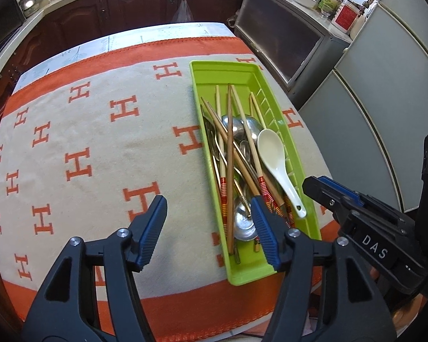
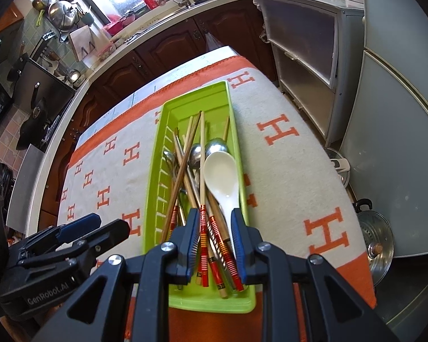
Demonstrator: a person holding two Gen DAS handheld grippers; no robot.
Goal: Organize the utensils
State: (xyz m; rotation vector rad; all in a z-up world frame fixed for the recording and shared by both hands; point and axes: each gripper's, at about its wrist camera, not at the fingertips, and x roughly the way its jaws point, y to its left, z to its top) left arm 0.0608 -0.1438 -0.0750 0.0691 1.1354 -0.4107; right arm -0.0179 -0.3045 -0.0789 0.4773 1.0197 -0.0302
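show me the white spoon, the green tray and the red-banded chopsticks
white spoon (image 2: 220, 171): right wrist view, on its bowl
green tray (image 1: 214, 69): left wrist view, on its far rim
red-banded chopsticks (image 2: 203, 228): right wrist view, on one chopstick's striped handle end

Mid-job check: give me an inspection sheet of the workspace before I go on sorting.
Surface: cream cloth with orange H letters, orange border.
Job's things: long lime-green plastic tray holding wooden chopsticks, metal spoons and a white ceramic soup spoon, all crossed in a heap.
Clutter: nothing seen on the cloth.
Grippers: left gripper open, fingers empty; right gripper narrowly open over the chopstick ends, no grip visible.
Cables: nothing seen.
Surroundings: dark wood cabinets, grey shelf unit, steel pot below.
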